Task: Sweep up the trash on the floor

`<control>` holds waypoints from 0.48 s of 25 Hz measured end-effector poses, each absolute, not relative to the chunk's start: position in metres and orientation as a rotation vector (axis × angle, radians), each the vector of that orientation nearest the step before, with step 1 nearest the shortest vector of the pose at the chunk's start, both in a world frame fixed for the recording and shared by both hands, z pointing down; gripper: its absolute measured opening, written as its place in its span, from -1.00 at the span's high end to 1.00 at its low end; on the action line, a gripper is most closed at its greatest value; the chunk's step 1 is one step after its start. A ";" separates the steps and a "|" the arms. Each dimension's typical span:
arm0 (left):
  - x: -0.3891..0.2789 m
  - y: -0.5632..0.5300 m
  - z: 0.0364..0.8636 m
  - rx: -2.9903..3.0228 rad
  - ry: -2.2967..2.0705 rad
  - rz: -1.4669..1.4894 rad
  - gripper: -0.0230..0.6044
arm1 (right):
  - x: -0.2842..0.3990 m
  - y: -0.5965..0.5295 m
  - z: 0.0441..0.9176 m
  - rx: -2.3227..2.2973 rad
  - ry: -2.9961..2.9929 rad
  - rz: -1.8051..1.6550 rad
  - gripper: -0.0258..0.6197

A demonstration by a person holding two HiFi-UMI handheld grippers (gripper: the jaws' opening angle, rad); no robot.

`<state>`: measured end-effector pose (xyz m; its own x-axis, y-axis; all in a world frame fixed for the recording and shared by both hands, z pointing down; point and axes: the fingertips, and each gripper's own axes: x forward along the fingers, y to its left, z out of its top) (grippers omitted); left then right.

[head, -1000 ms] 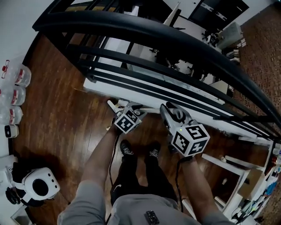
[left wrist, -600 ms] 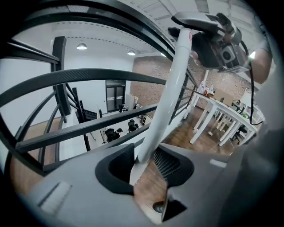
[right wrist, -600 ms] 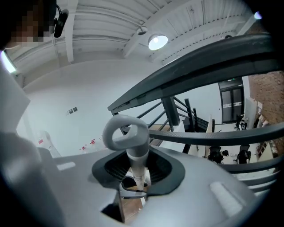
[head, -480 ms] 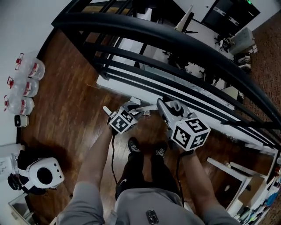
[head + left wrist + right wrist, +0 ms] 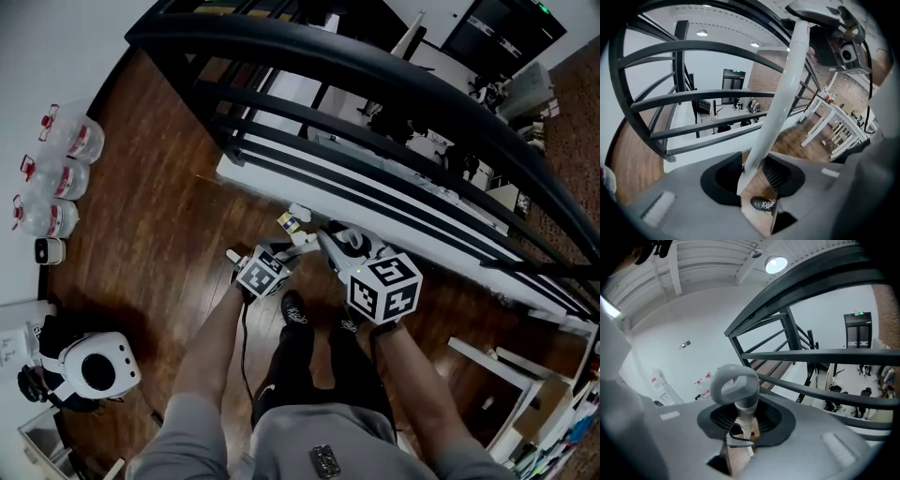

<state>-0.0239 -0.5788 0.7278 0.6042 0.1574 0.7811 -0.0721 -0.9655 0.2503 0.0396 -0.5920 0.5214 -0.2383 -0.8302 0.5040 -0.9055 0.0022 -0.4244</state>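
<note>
Black railing (image 5: 375,122) stands across the wooden floor (image 5: 159,225) just ahead.
The left tool (image 5: 752,176), jaws just closing, grips a white handle (image 5: 780,103); the right tool (image 5: 743,420) clamps a grey loop handle (image 5: 736,383); bottles (image 5: 56,178) far left.

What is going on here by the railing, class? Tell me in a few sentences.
A person stands on the wood floor beside a black railing, a gripper in each hand. The left gripper has just been closing its jaws on a long white handle; the right gripper clamps a grey loop-topped handle. Small scraps of trash lie ahead by the railing's base, not yet swept.
</note>
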 end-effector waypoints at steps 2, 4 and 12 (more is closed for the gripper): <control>-0.008 -0.572 0.728 2.582 0.085 1.255 0.49 | 0.050 -0.587 0.521 1.881 -2.113 1.035 0.64; 0.016 -0.565 0.725 2.602 0.120 1.221 0.49 | 0.069 -0.580 0.516 1.913 -2.079 1.006 0.64; 0.110 -0.531 0.706 2.686 0.220 1.134 0.49 | 0.148 -0.539 0.492 2.053 -1.972 0.921 0.64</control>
<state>0.1100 -0.5314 0.7056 0.6915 0.2203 0.6879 0.0527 -0.9652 0.2561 0.1480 -0.5389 0.4920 -0.0525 -0.8535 0.5184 -0.9454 -0.1248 -0.3012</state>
